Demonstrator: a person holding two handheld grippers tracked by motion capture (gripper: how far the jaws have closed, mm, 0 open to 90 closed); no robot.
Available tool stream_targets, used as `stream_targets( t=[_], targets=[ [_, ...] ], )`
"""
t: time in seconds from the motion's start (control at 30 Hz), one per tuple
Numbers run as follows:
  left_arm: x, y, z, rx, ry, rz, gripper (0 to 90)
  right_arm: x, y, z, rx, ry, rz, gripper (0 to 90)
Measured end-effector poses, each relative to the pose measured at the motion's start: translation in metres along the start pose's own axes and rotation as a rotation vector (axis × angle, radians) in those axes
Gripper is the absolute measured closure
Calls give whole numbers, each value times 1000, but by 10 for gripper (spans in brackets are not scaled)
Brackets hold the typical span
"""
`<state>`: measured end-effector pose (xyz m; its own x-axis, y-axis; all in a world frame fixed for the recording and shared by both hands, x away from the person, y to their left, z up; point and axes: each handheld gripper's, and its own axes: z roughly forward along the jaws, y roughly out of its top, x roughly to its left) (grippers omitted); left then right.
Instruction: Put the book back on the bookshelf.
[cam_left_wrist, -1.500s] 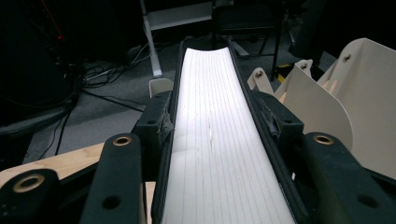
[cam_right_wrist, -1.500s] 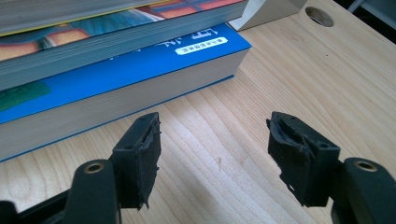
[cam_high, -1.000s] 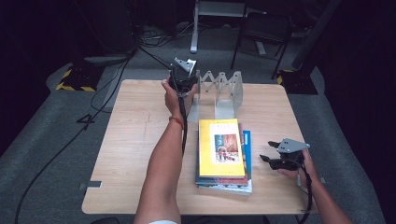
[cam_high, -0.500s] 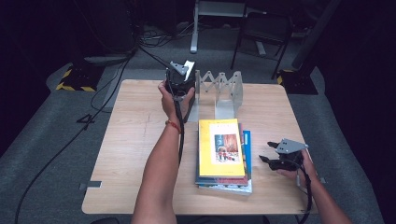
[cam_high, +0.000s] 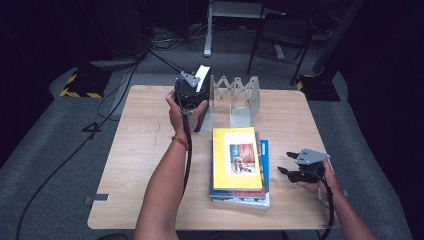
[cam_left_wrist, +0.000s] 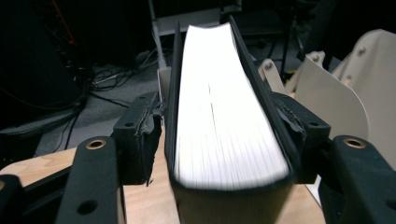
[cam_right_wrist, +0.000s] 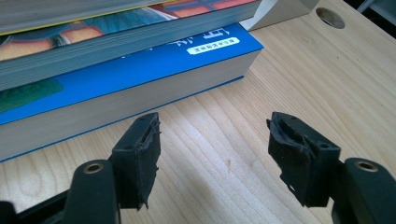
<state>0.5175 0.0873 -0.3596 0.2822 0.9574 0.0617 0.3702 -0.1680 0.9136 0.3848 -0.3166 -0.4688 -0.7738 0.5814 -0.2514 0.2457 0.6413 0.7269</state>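
Note:
A thick book with black covers and white pages (cam_left_wrist: 224, 107) stands on edge between the jaws of my left gripper (cam_left_wrist: 219, 135). Those jaws have just been opening. The left pad stands a sliver off the cover and the right pad rests against it. In the high view this gripper (cam_high: 192, 92) and the book (cam_high: 202, 75) are at the left end of the pale zigzag book rack (cam_high: 240, 95). My right gripper (cam_high: 286, 166) lies low at the table's right. It is open and holds nothing, and its jaws (cam_right_wrist: 212, 154) point at a stack of books (cam_high: 237, 160).
The stack has a yellow-covered book on top and a blue one (cam_right_wrist: 140, 65) near the bottom. The wooden table (cam_high: 145, 150) is bare on its left half. Cables and stands lie on the dark floor beyond the far edge.
My left hand has drawn back a little toward the near left with its gripper, still around the black book at the rack's end. The right hand has kept still.

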Motion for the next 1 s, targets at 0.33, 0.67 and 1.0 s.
stream_targets(
  t=[0.33, 0.67, 1.0],
  targets=[
    [11, -31, -25, 54, -66, 63, 335, 1, 0, 2, -1, 13, 7, 348],
    [8, -58, -47, 108, -137, 177, 333, 0, -3, 6, 16, 21, 50, 342],
    [0, -106, -69, 198, -266, 285, 269, 2, -11, 13, 55, 19, 56, 342]
  ],
)
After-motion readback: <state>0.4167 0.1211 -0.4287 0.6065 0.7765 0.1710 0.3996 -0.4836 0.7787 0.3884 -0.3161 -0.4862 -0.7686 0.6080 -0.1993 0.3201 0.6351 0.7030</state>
